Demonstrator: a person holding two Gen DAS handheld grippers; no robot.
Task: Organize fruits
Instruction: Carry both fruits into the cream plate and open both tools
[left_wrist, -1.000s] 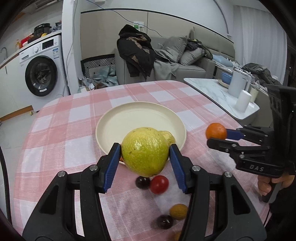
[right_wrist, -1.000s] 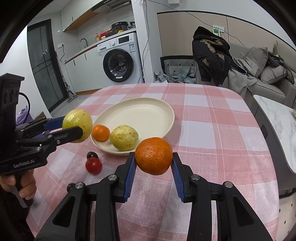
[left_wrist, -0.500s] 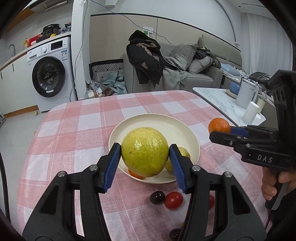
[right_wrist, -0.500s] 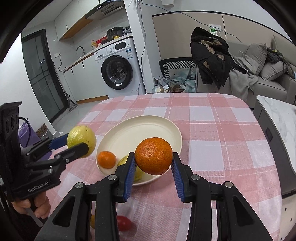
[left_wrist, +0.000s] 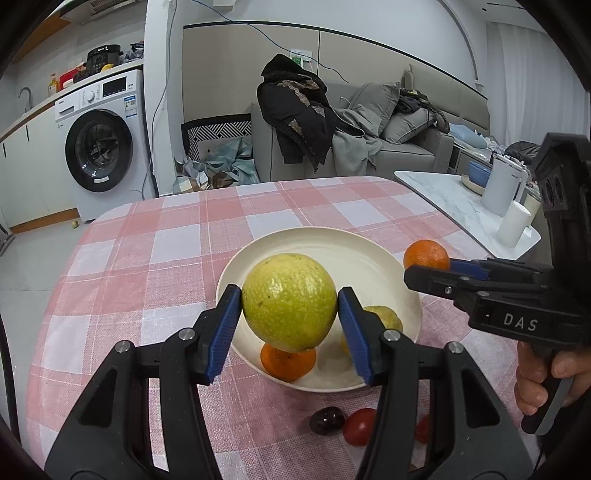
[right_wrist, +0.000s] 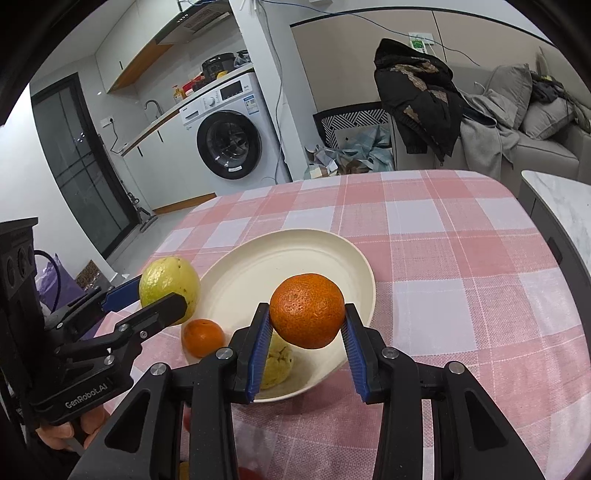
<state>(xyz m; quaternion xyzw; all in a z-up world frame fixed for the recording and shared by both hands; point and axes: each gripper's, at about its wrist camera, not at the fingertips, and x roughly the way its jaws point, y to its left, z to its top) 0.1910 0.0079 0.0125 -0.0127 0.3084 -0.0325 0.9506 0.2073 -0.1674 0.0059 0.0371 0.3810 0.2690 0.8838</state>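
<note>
My left gripper (left_wrist: 290, 317) is shut on a large yellow-green fruit (left_wrist: 290, 301) and holds it in the air over the near part of the cream plate (left_wrist: 332, 251). My right gripper (right_wrist: 307, 332) is shut on an orange (right_wrist: 307, 310), raised above the plate's (right_wrist: 295, 254) near right rim. On the plate lie a small orange (left_wrist: 288, 362) and a smaller yellow-green fruit (left_wrist: 384, 317). In the right wrist view the left gripper (right_wrist: 162, 295) with its fruit (right_wrist: 170, 282) hangs at the plate's left side. The right gripper (left_wrist: 428, 267) with its orange (left_wrist: 426, 254) shows at the plate's right in the left wrist view.
A dark plum (left_wrist: 327, 419) and red cherry tomatoes (left_wrist: 360, 424) lie on the pink checked tablecloth (left_wrist: 147, 266) in front of the plate. A marble side table (left_wrist: 454, 206) with a white kettle stands to the right. A person's hand (left_wrist: 550, 376) grips the right tool.
Both grippers have moved back from the plate and toward its near edge, each still holding its fruit. The loose fruits on the cloth have slid toward the bottom of both views.
</note>
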